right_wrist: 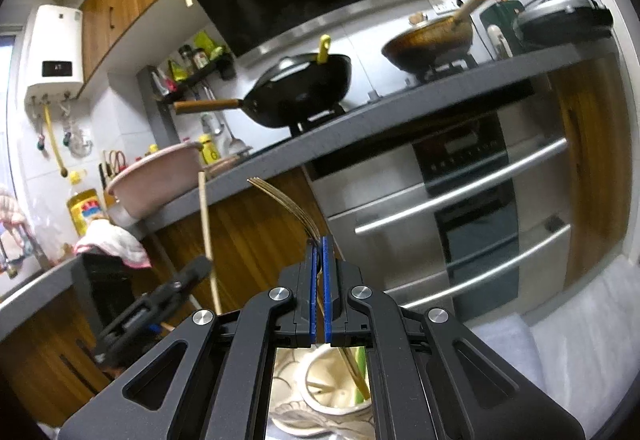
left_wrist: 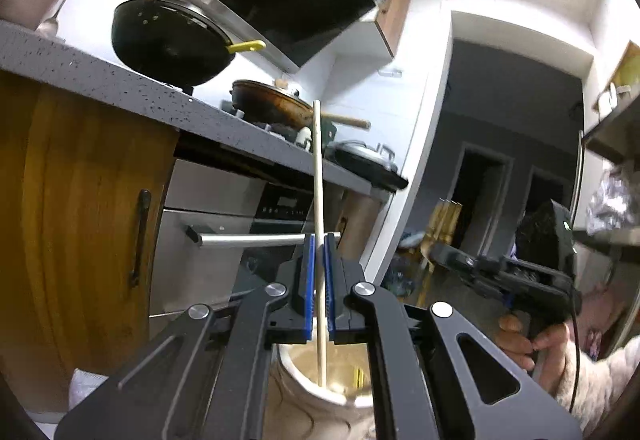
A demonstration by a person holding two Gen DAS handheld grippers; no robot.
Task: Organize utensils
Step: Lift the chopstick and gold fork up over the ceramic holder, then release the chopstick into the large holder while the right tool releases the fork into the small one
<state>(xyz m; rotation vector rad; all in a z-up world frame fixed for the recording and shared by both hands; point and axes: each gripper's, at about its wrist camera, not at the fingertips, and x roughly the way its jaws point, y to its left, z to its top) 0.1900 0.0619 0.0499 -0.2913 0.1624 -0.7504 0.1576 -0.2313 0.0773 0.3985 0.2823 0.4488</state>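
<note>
Left tool clenched on upright chopstick, lower end inside cream holder; right tool clenched on gold fork, above holder

Both tools are matte black — angular linkage arms with cut-out slots, round silver pivot screws and ribbed blue pads. The right tool trails a thin black cable; its hand wears a fuzzy cream sleeve.
</note>
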